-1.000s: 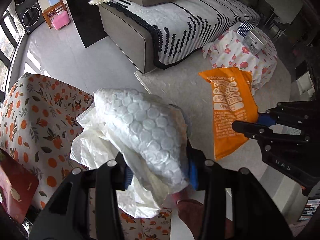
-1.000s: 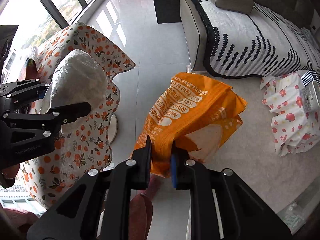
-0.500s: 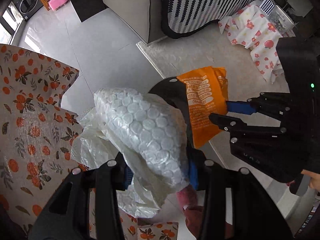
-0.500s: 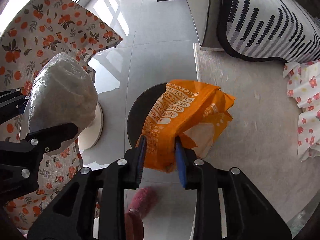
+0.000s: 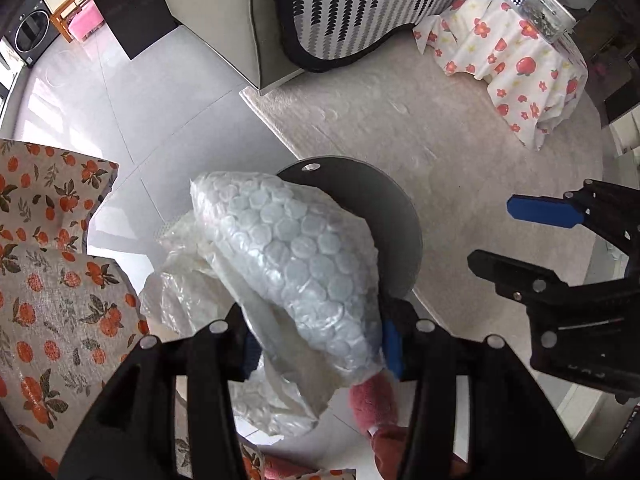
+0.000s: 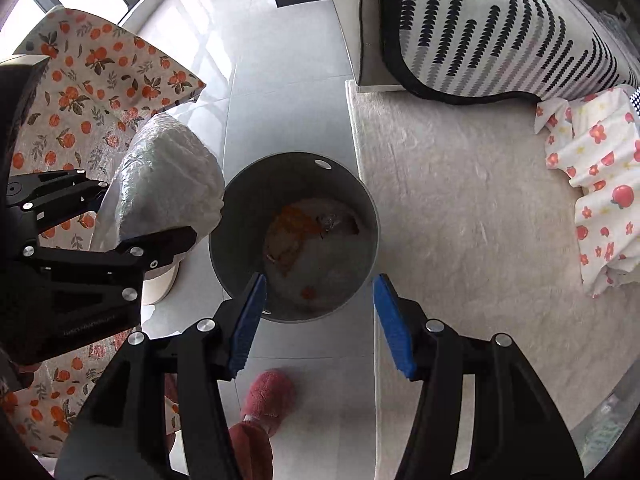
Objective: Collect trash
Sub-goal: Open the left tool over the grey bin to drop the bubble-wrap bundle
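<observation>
Over a grey bin [image 6: 362,216] holding an orange wrapper [image 6: 290,226], the right gripper [image 6: 320,322] hangs open and empty while the left gripper [image 5: 316,346] clamps a bubble-wrap wad [image 5: 296,264] beside the rim, best carried over the opening before releasing.

Crumpled white bubble wrap [image 5: 296,264] held aloft beside bin rim; orange wrapper [image 6: 294,236] lying inside round grey bin [image 6: 360,200].
</observation>
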`<action>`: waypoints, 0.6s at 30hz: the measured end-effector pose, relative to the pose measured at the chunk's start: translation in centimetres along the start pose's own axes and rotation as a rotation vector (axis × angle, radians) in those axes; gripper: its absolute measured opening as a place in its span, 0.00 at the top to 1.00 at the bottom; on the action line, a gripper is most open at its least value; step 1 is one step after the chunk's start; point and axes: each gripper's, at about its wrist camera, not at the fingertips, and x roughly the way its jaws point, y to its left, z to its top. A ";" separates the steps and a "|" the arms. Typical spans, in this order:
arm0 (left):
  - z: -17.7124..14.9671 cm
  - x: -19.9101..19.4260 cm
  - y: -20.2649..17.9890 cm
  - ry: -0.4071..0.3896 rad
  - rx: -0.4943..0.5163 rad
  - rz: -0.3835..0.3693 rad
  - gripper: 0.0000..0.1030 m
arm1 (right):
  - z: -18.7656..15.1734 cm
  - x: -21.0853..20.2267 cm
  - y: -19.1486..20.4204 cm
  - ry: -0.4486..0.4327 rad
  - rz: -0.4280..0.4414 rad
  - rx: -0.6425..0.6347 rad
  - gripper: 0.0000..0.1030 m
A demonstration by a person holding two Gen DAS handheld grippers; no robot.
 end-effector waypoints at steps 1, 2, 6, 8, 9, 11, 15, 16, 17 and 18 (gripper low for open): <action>0.4 0.5 -0.3 0.000 -0.001 -0.008 0.46 | -0.4 -0.3 -0.5 -0.001 -0.006 0.014 0.47; 0.7 1.0 -0.5 0.000 -0.002 -0.012 0.40 | -0.7 -0.7 -0.9 -0.001 -0.011 0.028 0.47; 1.9 2.1 -1.5 0.008 -0.001 -0.013 0.38 | -2.0 -1.8 -2.1 -0.003 -0.031 0.075 0.47; 2.1 1.5 -1.6 -0.002 -0.006 -0.008 0.38 | -2.3 -2.5 -2.3 -0.009 -0.040 0.087 0.47; 2.0 0.9 -1.6 -0.010 -0.011 -0.009 0.38 | -2.3 -2.9 -2.2 -0.014 -0.042 0.091 0.47; 1.8 -0.7 -1.3 -0.026 -0.030 -0.008 0.38 | -2.2 -4.0 -1.8 -0.027 -0.048 0.086 0.47; 0.7 -5.3 0.1 -0.064 -0.080 0.015 0.38 | -1.2 -7.1 0.2 -0.059 -0.043 0.050 0.47; 0.1 -6.8 0.6 -0.074 -0.098 0.018 0.38 | -0.9 -8.0 1.0 -0.067 -0.041 0.034 0.47; -0.5 -8.3 1.2 -0.083 -0.117 0.021 0.38 | -0.5 -8.9 1.8 -0.074 -0.039 0.018 0.47; -1.1 -9.7 1.8 -0.090 -0.133 0.024 0.38 | -0.1 -9.9 2.7 -0.079 -0.036 0.002 0.47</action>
